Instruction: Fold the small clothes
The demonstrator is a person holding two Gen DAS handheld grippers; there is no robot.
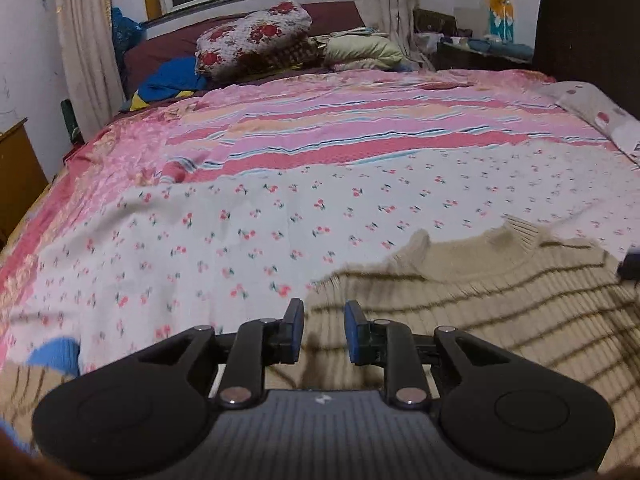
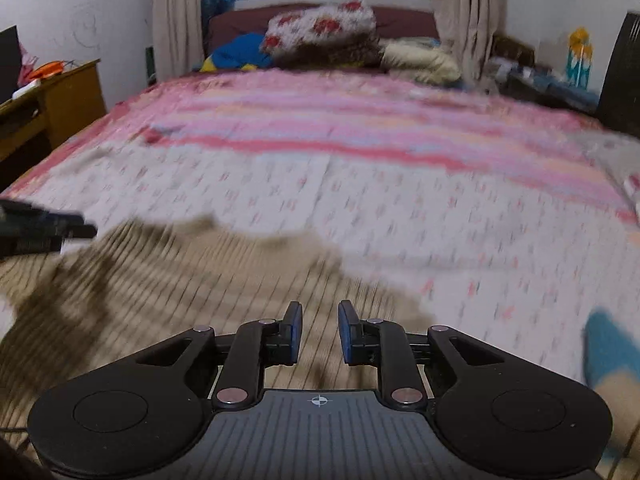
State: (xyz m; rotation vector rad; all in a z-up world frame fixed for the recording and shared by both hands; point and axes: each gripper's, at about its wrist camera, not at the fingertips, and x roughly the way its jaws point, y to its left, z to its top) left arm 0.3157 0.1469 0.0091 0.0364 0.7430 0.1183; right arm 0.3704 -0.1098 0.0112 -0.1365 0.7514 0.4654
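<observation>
my left claw hangs over the sweater, jaws a narrow gap apart with nothing between them. my right claw hangs the same way over the sweater's other side, jaws parted narrowly, empty; that view is blurred. the sweater, beige with thin dark stripes, lies flat on the cherry-print sheet, collar toward the far end of the bed. a blue cuff shows at my left, another blue cuff at my right. beyond the sheet lies a pink striped cover, then a floral pillow.
</observation>
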